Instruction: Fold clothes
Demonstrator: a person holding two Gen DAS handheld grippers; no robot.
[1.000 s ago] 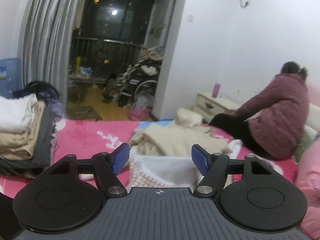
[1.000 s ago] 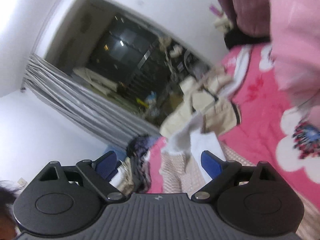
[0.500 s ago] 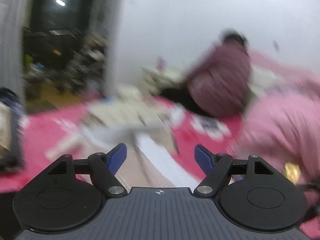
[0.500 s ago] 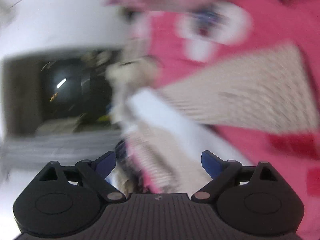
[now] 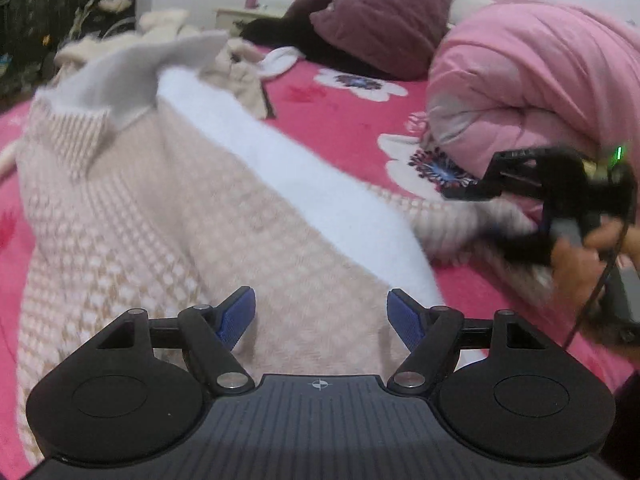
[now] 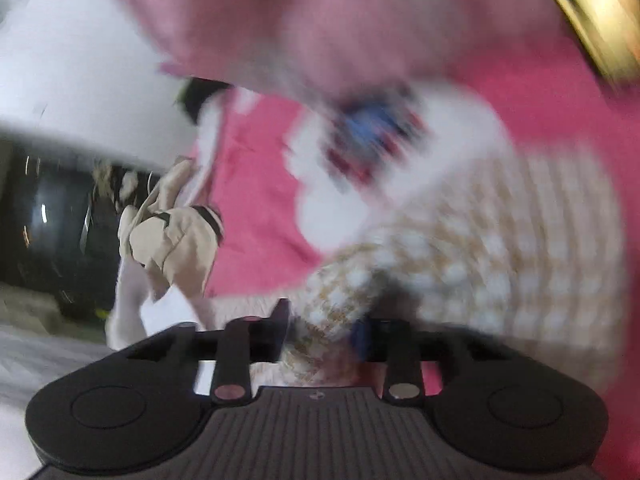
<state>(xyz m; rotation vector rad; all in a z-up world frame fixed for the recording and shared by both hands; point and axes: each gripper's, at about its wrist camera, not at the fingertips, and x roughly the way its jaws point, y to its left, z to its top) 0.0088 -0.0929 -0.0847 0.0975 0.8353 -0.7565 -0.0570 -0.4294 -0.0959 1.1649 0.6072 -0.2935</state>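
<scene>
Gripping a fold of the knitted cardigan [image 6: 472, 248], my right gripper [image 6: 320, 330] has its jaws closed on the fabric near the pink duvet [image 5: 532, 76]. My left gripper [image 5: 321, 312] hovers with jaws spread wide above the cardigan, which lies spread on the bed [image 5: 344, 116].

A bed with a bright pink flowered sheet [image 5: 344, 120] is holding a beige knitted sweater [image 5: 160, 232], a puffy pink quilt [image 5: 532, 80] and crumpled cream clothes [image 5: 236, 68].
</scene>
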